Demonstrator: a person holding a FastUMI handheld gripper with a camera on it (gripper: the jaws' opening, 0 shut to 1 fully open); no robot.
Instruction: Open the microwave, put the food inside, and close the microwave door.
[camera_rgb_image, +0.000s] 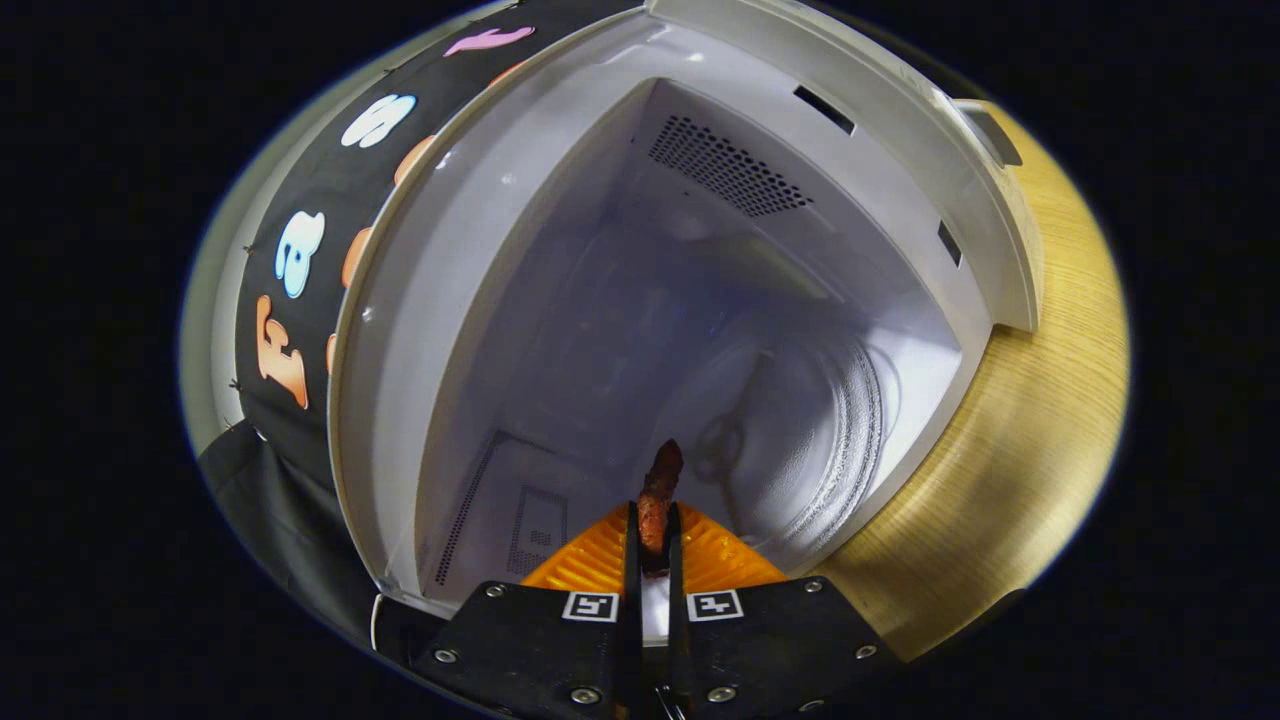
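Food (660, 495), a thin reddish-brown strip, is pinched between the fingers (652, 535), which are clenched on its lower part so that the upper end sticks out ahead of them into the microwave (480, 300). The grip is low on the strip, presumably so the free end can reach in first and the piece can be laid down without the fingers touching the floor of the cavity. The microwave stands on a wooden counter (1040, 430) with its front fully open; the door itself I cannot place. The view is tilted, so the cavity looks rotated: the round glass turntable (840, 450) lies beyond and to the side of the fingers, while a perforated vent (730, 165) sits on a far inner wall, and slots mark the front frame. The food hangs at the mouth of the cavity, near the turntable's edge but, as far as I can judge, not yet resting on it. Opening appears done; the step in hand is carrying the food inside. Next would be moving further over the turntable, lowering, and letting go, then backing out to shut the door. Risk lies in the slim strip slipping or swinging between the pads, or catching the frame as it enters.
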